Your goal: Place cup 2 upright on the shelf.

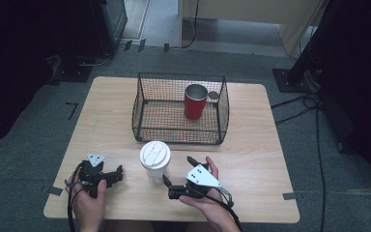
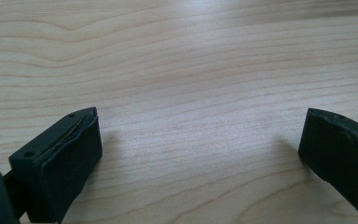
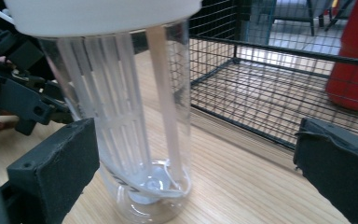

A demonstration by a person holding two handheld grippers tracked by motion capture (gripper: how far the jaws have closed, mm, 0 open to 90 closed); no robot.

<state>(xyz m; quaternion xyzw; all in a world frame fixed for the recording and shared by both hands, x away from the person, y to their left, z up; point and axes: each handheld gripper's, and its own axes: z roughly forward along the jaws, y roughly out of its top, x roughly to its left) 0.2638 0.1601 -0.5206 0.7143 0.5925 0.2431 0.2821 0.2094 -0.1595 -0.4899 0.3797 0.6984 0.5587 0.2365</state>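
Two grippers, one per hand, at the near edge of the table (image 1: pixel 251 145). Left gripper (image 1: pixel 111 175): jaws spread wide, nothing between them; its own view has bare wood grain under and beyond the jaws. Left hand (image 1: pixel 89 205) wraps the handle from below.

Right gripper (image 1: pixel 178 170): jaws spread wide, pointing toward the bottle (image 1: pixel 155 162). Its own view has the bottle (image 3: pixel 130 116) standing upright just ahead, nearer the left jaw; contact cannot be told. Right hand (image 1: pixel 207 200) holds it, grey plate on top.

Bottle: clear body, white lid, white slatted insert inside. It stands on the table between the grippers, in front of the basket (image 1: pixel 147 104).

Basket: black wire, mid-table. Red cup (image 1: pixel 194 101) upright inside, toward its right rear.
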